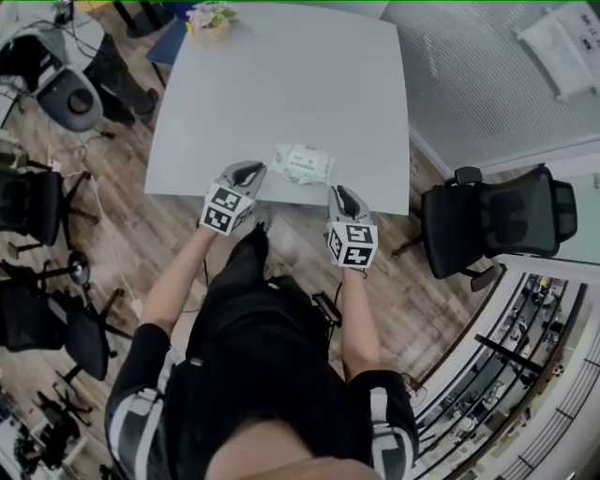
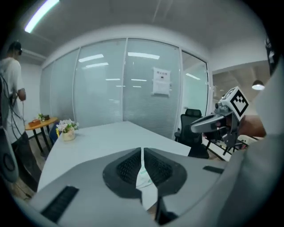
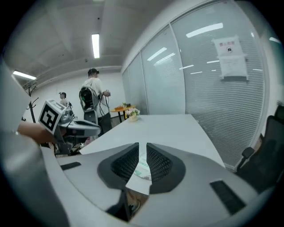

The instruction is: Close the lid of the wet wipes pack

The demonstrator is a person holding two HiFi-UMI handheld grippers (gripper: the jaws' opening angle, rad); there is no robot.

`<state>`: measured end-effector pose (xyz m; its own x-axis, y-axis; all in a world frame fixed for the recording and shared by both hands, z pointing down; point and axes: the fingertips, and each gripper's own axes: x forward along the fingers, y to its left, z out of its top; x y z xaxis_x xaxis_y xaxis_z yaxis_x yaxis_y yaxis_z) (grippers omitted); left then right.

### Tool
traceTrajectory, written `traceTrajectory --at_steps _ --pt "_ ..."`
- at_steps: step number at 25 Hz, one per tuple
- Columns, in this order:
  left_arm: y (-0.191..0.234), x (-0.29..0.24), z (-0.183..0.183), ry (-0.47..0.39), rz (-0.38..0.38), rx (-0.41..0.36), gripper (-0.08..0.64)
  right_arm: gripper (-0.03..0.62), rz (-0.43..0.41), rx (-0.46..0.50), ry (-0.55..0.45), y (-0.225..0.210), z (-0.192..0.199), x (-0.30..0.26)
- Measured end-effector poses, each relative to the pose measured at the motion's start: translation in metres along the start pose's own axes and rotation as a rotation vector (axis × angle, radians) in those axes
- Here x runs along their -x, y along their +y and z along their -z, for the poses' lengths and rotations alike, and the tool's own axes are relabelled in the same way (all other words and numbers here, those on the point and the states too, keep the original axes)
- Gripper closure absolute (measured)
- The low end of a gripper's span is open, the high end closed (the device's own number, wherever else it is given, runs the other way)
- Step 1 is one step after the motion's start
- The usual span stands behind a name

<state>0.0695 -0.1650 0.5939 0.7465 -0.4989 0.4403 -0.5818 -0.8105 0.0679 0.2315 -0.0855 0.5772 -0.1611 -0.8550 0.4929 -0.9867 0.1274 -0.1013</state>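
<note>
Hovering before pack (image 1: 302, 163) | left tongs (image 1: 249, 172) near-closed, right tongs (image 1: 340, 196) slightly apart, both empty | steady pack, press lid flat

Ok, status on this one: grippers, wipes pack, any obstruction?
Left gripper shut, right gripper narrowly open, both empty. Wet wipes pack on table, untouched, lid unclear. Nothing in the way.

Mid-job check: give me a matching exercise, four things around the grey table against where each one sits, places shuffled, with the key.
Things
1. white-and-green wet wipes pack
2. small pot of pale flowers
3. black mesh office chair
4. white paper notice

Places
a. at the grey table's far edge
b. on the wooden floor, right of the table in the head view
c. on the table, close to its near edge
d. on the frosted glass wall

Pairs: 1-c, 2-a, 3-b, 4-d
</note>
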Motion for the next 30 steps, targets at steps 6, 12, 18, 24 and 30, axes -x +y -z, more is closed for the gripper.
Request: traceTrajectory --at_steps 6,12,18,24,30 --pt "-0.02 0.081 -0.062 -0.176 -0.137 0.009 0.522 0.532 0.027 -0.027 -0.179 0.027 -0.048 0.067" --pt "-0.027 0.145 -0.069 -0.287 -0.184 0.099 0.523 0.548 0.056 -0.07 -0.26 0.061 -0.064 0.106" --pt "-0.022 0.18 -0.06 -0.288 -0.198 0.008 0.523 0.558 0.079 -0.11 -0.296 0.087 -0.059 0.128" --pt "-0.011 0.197 -0.052 -0.322 -0.201 0.041 0.523 0.571 0.09 -0.112 -0.303 0.108 -0.053 0.134" --pt "-0.024 0.201 -0.048 -0.33 -0.174 0.034 0.523 0.571 0.084 -0.1 -0.302 0.125 -0.05 0.132"
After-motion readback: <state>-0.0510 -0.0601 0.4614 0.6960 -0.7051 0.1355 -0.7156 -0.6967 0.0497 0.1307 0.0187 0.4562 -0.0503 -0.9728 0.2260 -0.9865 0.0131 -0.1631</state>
